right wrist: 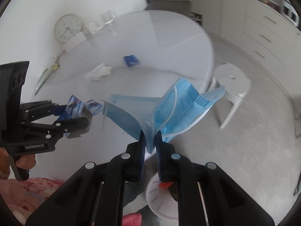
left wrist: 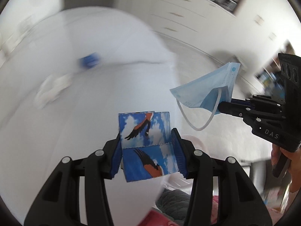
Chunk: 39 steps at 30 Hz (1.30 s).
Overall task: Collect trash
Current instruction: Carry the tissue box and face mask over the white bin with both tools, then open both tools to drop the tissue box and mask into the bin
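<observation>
Between the right gripper (right wrist: 150,141) fingers, the face mask (right wrist: 180,109) fans upward.

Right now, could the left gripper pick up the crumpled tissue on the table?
Probably not: the left gripper is shut on the bird-print carton, so it's full. The crumpled tissue itself lies uncovered.

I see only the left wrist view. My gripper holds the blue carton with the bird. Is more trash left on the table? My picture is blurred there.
Observer: Yes. A crumpled white tissue lies on the table.
Operator: And the blue blur beside it?
Observer: A small blue packet, apart from the tissue.
Operator: Where can the face mask go?
Observer: A white bin stands below the right gripper.
</observation>
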Each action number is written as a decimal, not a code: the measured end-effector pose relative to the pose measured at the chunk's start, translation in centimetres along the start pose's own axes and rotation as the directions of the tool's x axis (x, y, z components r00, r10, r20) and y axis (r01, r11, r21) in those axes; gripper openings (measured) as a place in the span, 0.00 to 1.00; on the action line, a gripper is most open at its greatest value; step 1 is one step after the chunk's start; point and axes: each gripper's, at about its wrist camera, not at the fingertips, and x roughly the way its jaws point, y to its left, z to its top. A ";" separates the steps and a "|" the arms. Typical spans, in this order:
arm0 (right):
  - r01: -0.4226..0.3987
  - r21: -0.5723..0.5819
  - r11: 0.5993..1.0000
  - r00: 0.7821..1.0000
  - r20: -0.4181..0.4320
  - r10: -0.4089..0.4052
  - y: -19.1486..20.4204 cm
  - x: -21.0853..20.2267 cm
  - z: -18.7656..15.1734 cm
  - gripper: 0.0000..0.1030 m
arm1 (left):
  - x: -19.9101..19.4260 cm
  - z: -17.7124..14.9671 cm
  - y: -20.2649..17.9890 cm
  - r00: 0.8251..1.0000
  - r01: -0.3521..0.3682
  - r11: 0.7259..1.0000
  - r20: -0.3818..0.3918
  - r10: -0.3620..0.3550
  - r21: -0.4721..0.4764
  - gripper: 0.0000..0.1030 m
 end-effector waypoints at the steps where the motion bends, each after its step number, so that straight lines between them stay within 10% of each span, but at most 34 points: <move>1: 0.023 0.023 0.999 1.000 0.005 -0.023 -0.9 -1.2 -1.0 0.11 | 0.4 0.3 -1.9 0.999 0.037 0.998 -0.008 -0.037 0.044 0.45; 11: 0.178 0.259 0.949 0.984 -0.019 -0.179 -8.6 -7.9 -11.5 0.11 | 4.9 -1.9 -16.7 0.937 0.322 0.886 -0.243 -0.250 0.332 0.48; 14: 0.173 0.306 0.936 0.985 -0.036 -0.170 -9.9 -7.9 -13.6 0.11 | 5.5 -2.8 -18.8 0.948 0.271 0.882 -0.264 -0.176 0.385 0.87; 29: 0.057 0.298 0.953 0.994 -0.104 -0.027 -8.9 -4.1 -14.8 0.14 | 3.5 -1.8 -15.8 0.974 0.175 0.929 -0.195 -0.115 0.326 0.92; 32: 0.056 0.321 0.946 0.989 -0.145 -0.009 -8.6 -2.6 -14.8 0.48 | 3.2 -1.7 -14.8 0.978 0.163 0.940 -0.178 -0.112 0.300 0.92; 34: 0.128 0.329 0.935 0.987 -0.137 -0.087 -8.8 -2.9 -14.8 0.93 | 3.0 -1.7 -14.3 0.980 0.151 0.946 -0.170 -0.104 0.286 0.92; 39: 0.166 0.383 0.909 0.984 -0.121 -0.129 -9.8 -3.3 -14.2 0.95 | 2.5 -1.6 -13.2 0.985 0.128 0.956 -0.148 -0.091 0.262 0.92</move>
